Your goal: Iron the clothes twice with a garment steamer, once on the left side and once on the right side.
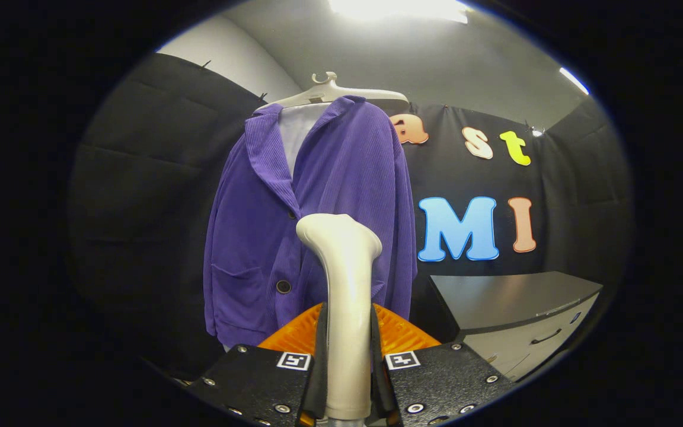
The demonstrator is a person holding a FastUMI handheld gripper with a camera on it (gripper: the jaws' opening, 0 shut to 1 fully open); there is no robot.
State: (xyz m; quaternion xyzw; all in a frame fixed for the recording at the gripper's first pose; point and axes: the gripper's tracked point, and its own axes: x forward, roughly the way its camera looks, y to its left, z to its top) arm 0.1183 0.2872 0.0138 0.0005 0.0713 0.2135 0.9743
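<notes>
Your gripper is closed on the garment steamer: both fingers press the cream handle from either side, low on its shaft. The steamer stands upright between them, its long axis running straight up from the grip, with the flared head at the top. An orange part sits behind the handle, just past the fingertips; what it is cannot be told from here.

The purple jacket hangs beyond the fingers, straight ahead and slightly to the left of the steamer head. It is on a white hanger against the booth wall, front facing you, lapels open, two dark buttons down the middle and a patch pocket low on the left panel. Its long axis is vertical, parallel to the steamer. The steamer head overlaps the jacket's button line in this view, but whether it touches the cloth cannot be told; it looks to stand a little short of it.

A grey cabinet stands to the right, well apart from the jacket.

Judgement: no pass looks begun. The head is aimed near the centre, so the coming move turns on shifting sideways to one panel, then stroking along the vertical. Your hand holds the gripper level, pointing forward, steamer plumb. Keep it plumb so the head meets the cloth flat.
</notes>
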